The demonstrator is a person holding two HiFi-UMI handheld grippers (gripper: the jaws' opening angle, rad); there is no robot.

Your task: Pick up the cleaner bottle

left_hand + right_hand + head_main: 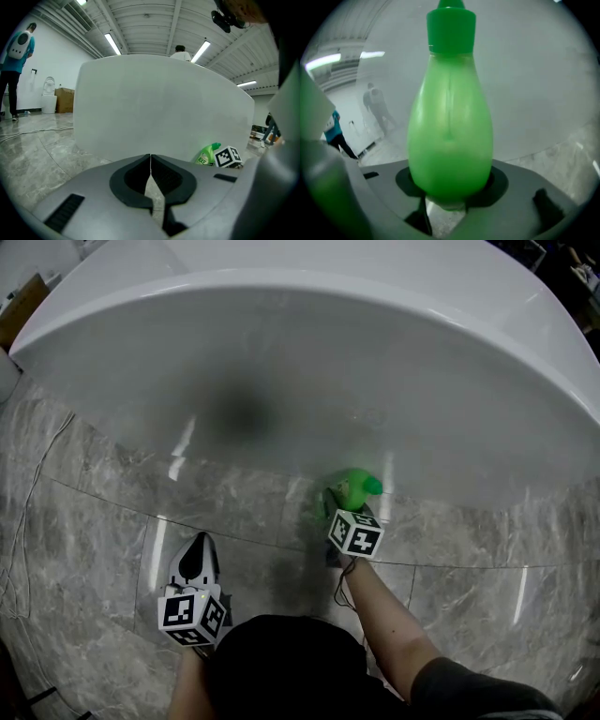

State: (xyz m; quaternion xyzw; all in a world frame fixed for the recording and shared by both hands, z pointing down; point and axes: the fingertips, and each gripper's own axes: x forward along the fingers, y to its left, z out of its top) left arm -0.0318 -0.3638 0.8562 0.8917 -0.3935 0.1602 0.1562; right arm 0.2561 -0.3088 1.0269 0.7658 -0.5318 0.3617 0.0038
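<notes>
Plainly, the right claw [450, 199] is clenched on the bottle [450, 136]. In the right gripper view its dark pads sit against both flanks of the green belly, low down, with the cap [451, 26] well above them. The bottle stands upright on the floor [94, 521], right at the foot of the tub [281, 381].

The grip is the weak spot. The belly is round, smooth and tapering, and the pads hold it near its widest part. If the squeeze is light, the bottle could slide down or twist out as it is lifted. Too hard a squeeze on soft plastic could dent it and might force liquid out at the cap, though nothing shows the cap is loose. A lift with the claw tipped forward could knock the cap against the tub wall, which seems to lean outward as it rises.

Room is tight only on the far side, where the tub wall is just behind the bottle. Toward the person and to either side nothing stands on the floor, so straight up and then back looks the safest path. The left claw [199, 549] hangs well apart to the left, jaws together on nothing. A cable [36, 479] lies farther left, out of the way.
</notes>
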